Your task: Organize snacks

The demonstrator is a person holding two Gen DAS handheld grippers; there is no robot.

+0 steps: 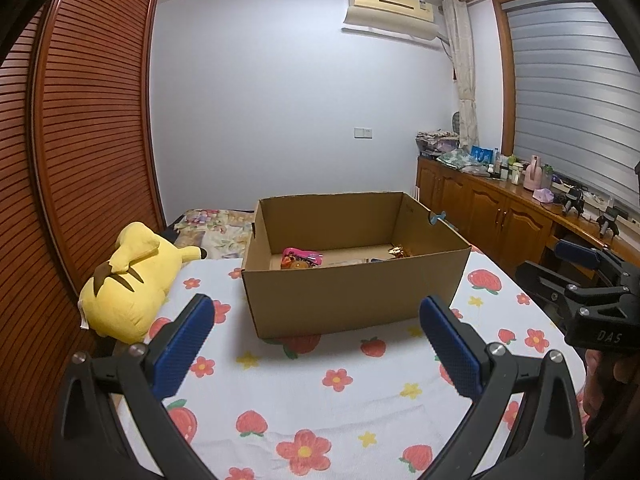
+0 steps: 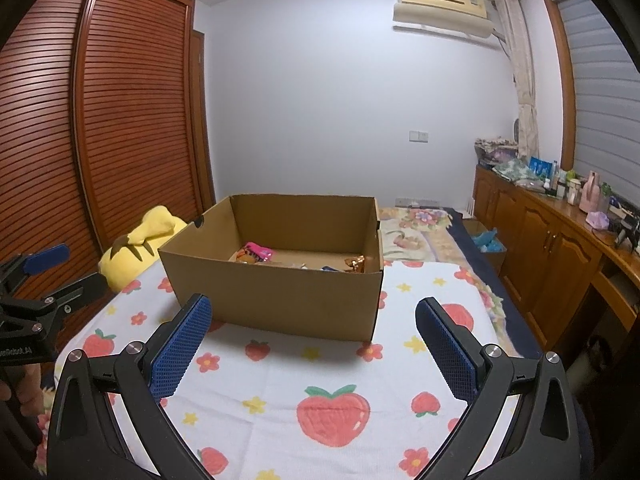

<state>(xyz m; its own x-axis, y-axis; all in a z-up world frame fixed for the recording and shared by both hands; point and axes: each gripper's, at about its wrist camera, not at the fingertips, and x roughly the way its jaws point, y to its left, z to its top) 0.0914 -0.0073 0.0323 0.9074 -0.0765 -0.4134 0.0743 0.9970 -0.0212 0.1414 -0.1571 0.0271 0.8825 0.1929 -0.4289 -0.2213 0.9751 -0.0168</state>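
Two grippers and one container make up the working scene; we list items from largest to smallest. The strawberry-print cloth covers the work surface; the cardboard box stands upright on it, top open, ahead of both grippers. A yellow plush toy lies on the cloth's left edge, beside the box. We hold the left gripper released, fingers spread wide, nothing between them; the right gripper is likewise released and empty. Inside the box, on its floor, we see a pink snack packet toward the left and a gold-wrapped snack toward the right, well apart; other contents there are too small to tell.
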